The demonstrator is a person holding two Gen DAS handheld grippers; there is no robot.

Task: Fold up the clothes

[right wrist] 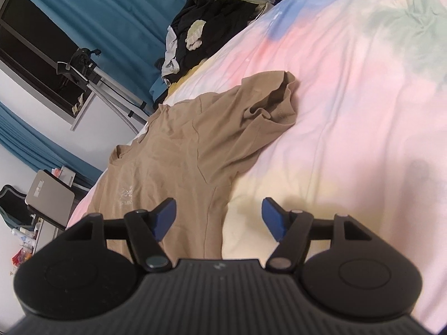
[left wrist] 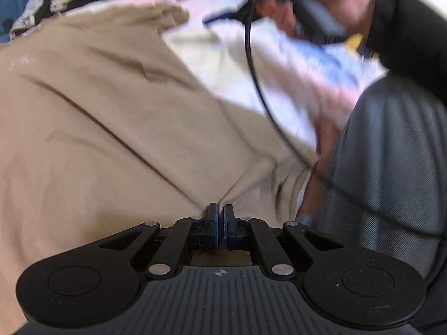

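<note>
The tan T-shirt is showing as soft, matt knit cloth, creasing loosely. The pastel bedsheet is lying as smooth, matt woven cotton. The right gripper is showing matt black ribbed plastic, blue rubbery pads and shiny metal rivets.

This is a bedroom at home. There is a bed with a soft pastel sheet, blue curtains by a window, and clothes piled at the bed's far edge.
</note>
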